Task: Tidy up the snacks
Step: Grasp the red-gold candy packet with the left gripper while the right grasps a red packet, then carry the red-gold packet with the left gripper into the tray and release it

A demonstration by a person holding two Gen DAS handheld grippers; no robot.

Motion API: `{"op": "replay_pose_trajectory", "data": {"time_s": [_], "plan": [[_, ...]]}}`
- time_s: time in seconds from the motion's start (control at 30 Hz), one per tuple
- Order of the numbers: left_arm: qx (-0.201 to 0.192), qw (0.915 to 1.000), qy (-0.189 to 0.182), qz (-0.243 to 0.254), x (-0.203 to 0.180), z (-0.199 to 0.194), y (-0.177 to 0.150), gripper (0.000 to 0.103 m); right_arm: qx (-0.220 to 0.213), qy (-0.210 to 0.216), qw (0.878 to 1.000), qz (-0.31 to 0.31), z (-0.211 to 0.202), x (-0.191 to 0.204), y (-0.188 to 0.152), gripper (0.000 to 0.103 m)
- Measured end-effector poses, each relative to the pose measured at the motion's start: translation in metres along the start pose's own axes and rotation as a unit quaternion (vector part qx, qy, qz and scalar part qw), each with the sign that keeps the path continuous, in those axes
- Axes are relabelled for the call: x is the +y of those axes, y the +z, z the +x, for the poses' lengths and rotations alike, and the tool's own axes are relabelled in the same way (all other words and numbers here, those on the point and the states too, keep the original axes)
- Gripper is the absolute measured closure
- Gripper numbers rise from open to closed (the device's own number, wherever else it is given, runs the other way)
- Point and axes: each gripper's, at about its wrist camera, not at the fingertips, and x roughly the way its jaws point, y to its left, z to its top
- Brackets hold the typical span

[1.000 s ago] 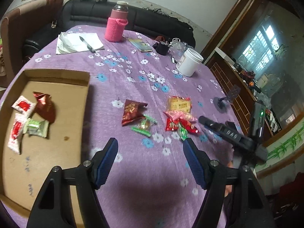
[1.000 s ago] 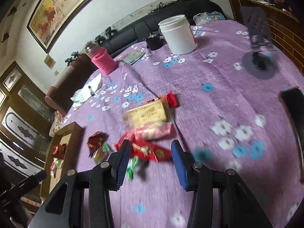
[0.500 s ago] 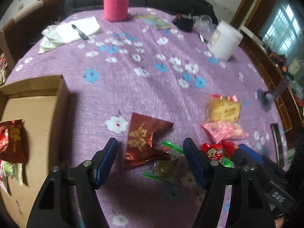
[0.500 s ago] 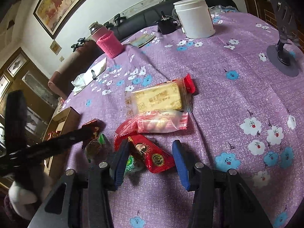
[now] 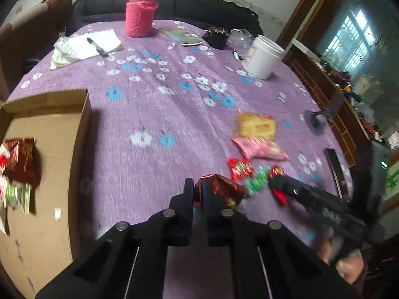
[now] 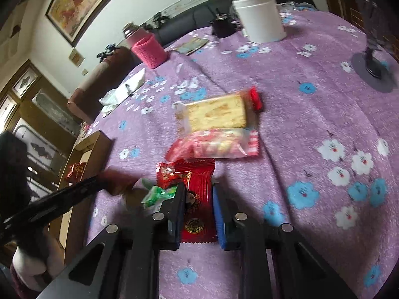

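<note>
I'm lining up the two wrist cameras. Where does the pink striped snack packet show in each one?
Left wrist: the pink striped snack packet lies right of centre, just below the yellow cake packet.
Right wrist: the packet lies at centre, again just below the cake packet.
Shared landmark: the white tub, far across the table.

No legible text in either view. Red snack packet (image 6: 197, 199), lower centre of the right wrist frame: round gold emblem, characters unreadable. Dark red packet (image 5: 23, 160), left edge of the left wrist frame: gold print, blurred.
</note>
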Motion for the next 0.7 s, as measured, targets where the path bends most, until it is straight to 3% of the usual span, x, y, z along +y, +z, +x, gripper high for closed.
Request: {"op": "replay_pose_trajectory", "data": {"time_s": [0.13, 0.27, 0.37, 0.47, 0.7], "plan": [[0.008, 0.9997, -0.021, -0.003, 0.001, -0.005, -0.010, 0.093, -0.009, -0.029, 0.999, 0.011, -0.010, -0.006, -0.005, 0.081], [-0.007, 0.9999, -0.009, -0.003, 0.002, -0.005, -0.007, 0.056, -0.011, -0.037, 0.999, 0.007, -0.011, -0.005, -0.009, 0.081], [-0.016, 0.9997, -0.002, 0.021, -0.005, -0.003, -0.007, 0.051, -0.010, -0.042, 0.999, -0.003, -0.008, -0.004, -0.009, 0.080], [-0.019, 0.9977, 0.010, 0.064, -0.019, 0.007, -0.008, 0.038, -0.010, -0.041, 0.999, -0.006, -0.008, -0.005, -0.007, 0.080], [0.002, 0.9920, -0.016, 0.126, -0.040, 0.014, -0.021, 0.038, -0.011, -0.046, 0.999, -0.013, -0.005, -0.003, -0.005, 0.079]]}}
